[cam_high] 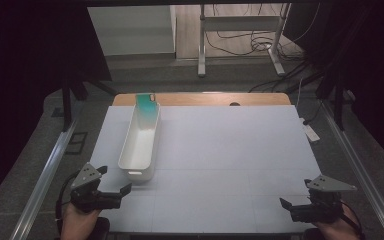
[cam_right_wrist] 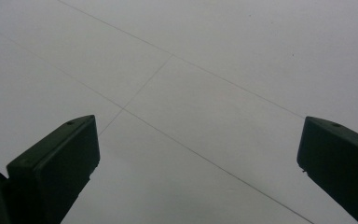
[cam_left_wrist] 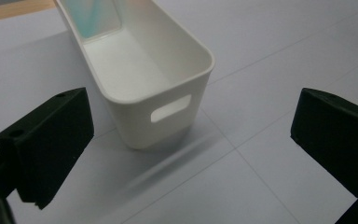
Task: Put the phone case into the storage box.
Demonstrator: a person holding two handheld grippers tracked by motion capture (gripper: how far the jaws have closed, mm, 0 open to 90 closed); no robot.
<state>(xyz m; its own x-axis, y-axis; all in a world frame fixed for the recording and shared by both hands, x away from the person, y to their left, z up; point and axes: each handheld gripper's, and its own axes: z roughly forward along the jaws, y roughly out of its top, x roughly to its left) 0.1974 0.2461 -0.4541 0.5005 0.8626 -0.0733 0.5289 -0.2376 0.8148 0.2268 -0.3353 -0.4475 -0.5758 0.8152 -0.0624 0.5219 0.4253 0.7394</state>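
Black fingers (cam_left_wrist: pixel 51 144) of the left gripper (cam_left_wrist: pixel 191 154) stand spread wide at the bottom of the left gripper view, grasping nothing. Straight ahead of them, just beyond their tips and not touching, sits the near end of a long white bin (cam_left_wrist: pixel 140 74) with a cut-out handle slot (cam_left_wrist: pixel 170 108) facing the gap. From the high view the bin (cam_high: pixel 141 142) lies lengthwise away from the left gripper (cam_high: pixel 111 184), slightly to its right, on the pale counter (cam_high: pixel 230 150).

At the bin's far end, well ahead of the fingers, a teal card or packet (cam_high: pixel 146 102) leans against the end wall.

The right gripper (cam_high: pixel 294 204) hangs over bare counter well apart from the bin, its fingers (cam_right_wrist: pixel 56 168) released as well, with faint seam lines of the counter between them.

Likely risks: the bin looks light and nearly empty, so a push from one finger before the other closes could slide or swing it across the smooth counter. Gripping the thin end wall off-centre might tip the far end sideways, and the leaning teal piece could topple.

Hard to judge: what the teal piece is, since it shows as a blurred patch (cam_left_wrist: pixel 95 18) cut by the frame edge in the left gripper view. The bin's floor near that end is washed out by glare. The person's hands (cam_high: pixel 77 222) are cropped at the bottom edge.
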